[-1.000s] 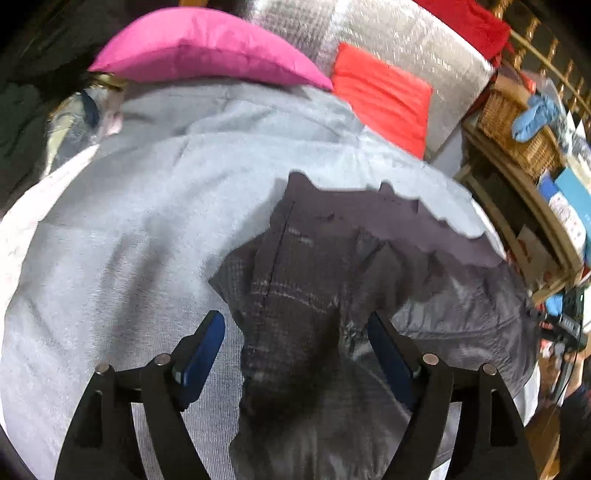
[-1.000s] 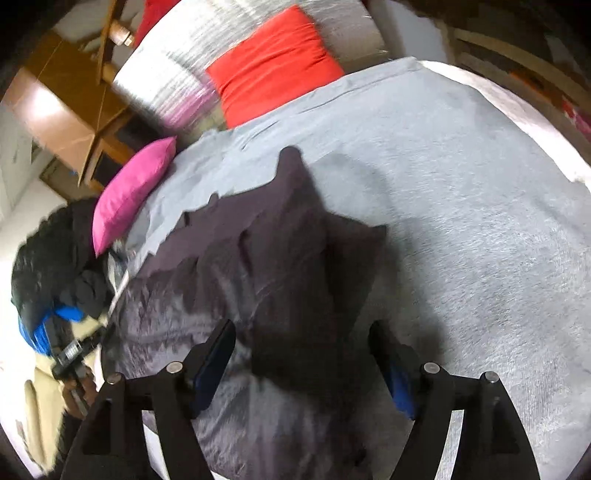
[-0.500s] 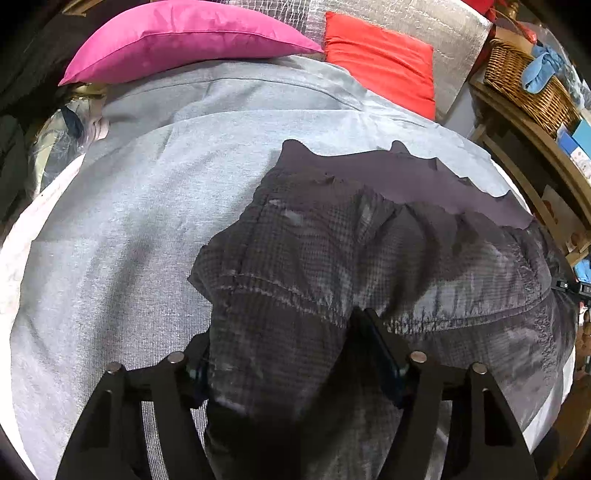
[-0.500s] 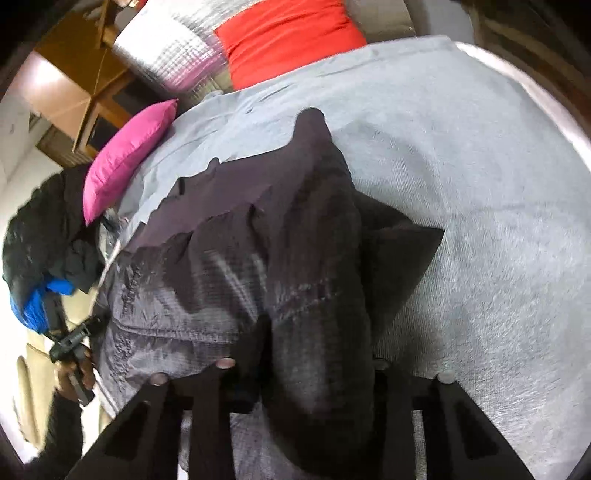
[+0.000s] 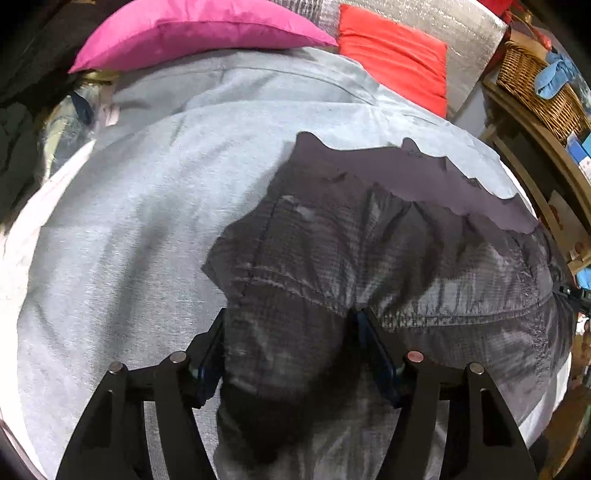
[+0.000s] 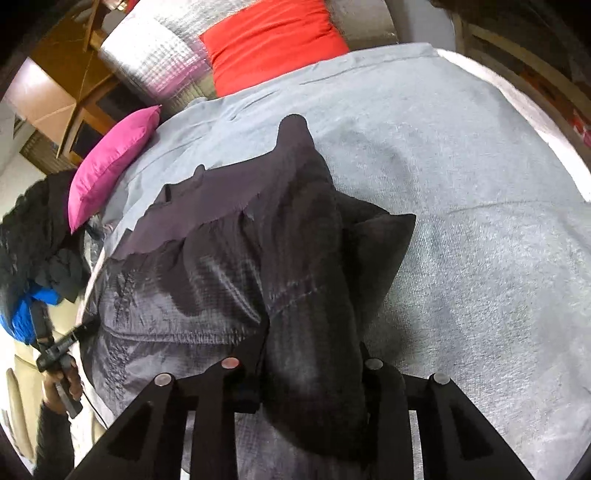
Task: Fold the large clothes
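A dark grey quilted jacket point(image 5: 406, 258) lies spread on a bed with a light grey cover point(image 5: 140, 229). Its purple lining shows along the far edge. My left gripper point(image 5: 291, 332) is shut on a bunched fold at the jacket's left near part, probably a sleeve. In the right wrist view the same jacket point(image 6: 207, 266) lies to the left, and my right gripper point(image 6: 312, 358) is shut on a thick dark fold at its right near part. The fingertips of both grippers are mostly hidden by fabric.
A pink pillow point(image 5: 192, 33), a red cushion point(image 5: 395, 70) and a silver quilted cushion point(image 5: 461, 40) lie at the bed's head. A wicker basket point(image 5: 535, 85) stands on a wooden shelf at right. Dark clothes point(image 6: 33, 236) are piled beside the bed.
Both grippers were open over the jacket a second ago. They have since closed on folds of its near part, and the fabric is now bunched between the fingers.
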`<action>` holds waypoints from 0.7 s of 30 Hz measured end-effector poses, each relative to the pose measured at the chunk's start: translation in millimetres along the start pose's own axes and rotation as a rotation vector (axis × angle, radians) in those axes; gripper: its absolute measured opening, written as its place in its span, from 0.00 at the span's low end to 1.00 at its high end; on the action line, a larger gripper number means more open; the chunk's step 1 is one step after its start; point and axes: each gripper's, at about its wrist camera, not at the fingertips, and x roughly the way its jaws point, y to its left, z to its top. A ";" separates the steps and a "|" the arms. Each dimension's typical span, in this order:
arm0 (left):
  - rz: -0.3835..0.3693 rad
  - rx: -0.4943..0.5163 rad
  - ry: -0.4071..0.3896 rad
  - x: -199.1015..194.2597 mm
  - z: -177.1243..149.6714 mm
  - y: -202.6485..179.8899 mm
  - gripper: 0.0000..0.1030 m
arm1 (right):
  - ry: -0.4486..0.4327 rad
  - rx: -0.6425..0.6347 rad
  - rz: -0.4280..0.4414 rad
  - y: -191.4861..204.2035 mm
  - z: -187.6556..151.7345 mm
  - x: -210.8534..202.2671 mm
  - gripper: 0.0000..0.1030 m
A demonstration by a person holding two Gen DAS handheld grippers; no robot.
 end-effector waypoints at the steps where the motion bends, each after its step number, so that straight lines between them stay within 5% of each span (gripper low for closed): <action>1: -0.004 0.002 0.001 -0.5 1.2 -1.0 0.67 | 0.003 0.036 0.027 -4.3 1.7 0.3 0.34; 3: -0.026 -0.005 0.000 -0.5 6.3 0.5 0.69 | -0.002 0.068 0.057 -9.3 3.0 -1.4 0.36; 6: -0.041 -0.030 0.013 10.6 10.1 4.0 0.72 | -0.002 0.089 0.080 -18.4 3.0 -1.2 0.64; 8: -0.038 -0.015 0.010 17.4 9.5 1.0 0.54 | -0.035 0.134 0.074 -28.8 4.8 -1.0 0.65; 9: -0.049 -0.019 0.008 17.4 10.0 -0.1 0.41 | -0.041 0.142 0.079 -31.8 6.1 0.0 0.62; 10: -0.059 -0.022 0.004 15.5 11.6 -1.2 0.33 | -0.033 0.120 0.069 -29.7 8.0 2.6 0.39; 12: -0.063 -0.016 -0.033 1.0 16.1 -5.0 0.19 | -0.021 0.044 0.042 -13.9 11.7 2.6 0.21; 16: -0.089 -0.050 -0.104 -13.3 14.2 -1.8 0.18 | -0.132 -0.082 -0.006 21.4 17.1 -33.6 0.16; 19: -0.065 -0.049 -0.034 14.9 6.2 -1.7 0.26 | -0.104 -0.062 -0.058 6.5 13.8 -19.4 0.17; 20: -0.043 -0.056 -0.041 14.1 6.2 -2.3 0.31 | -0.068 -0.027 -0.061 -2.8 11.4 -5.4 0.20; 21: -0.027 -0.059 -0.040 10.0 7.8 -3.4 0.38 | -0.052 0.010 -0.057 -10.5 8.7 4.0 0.35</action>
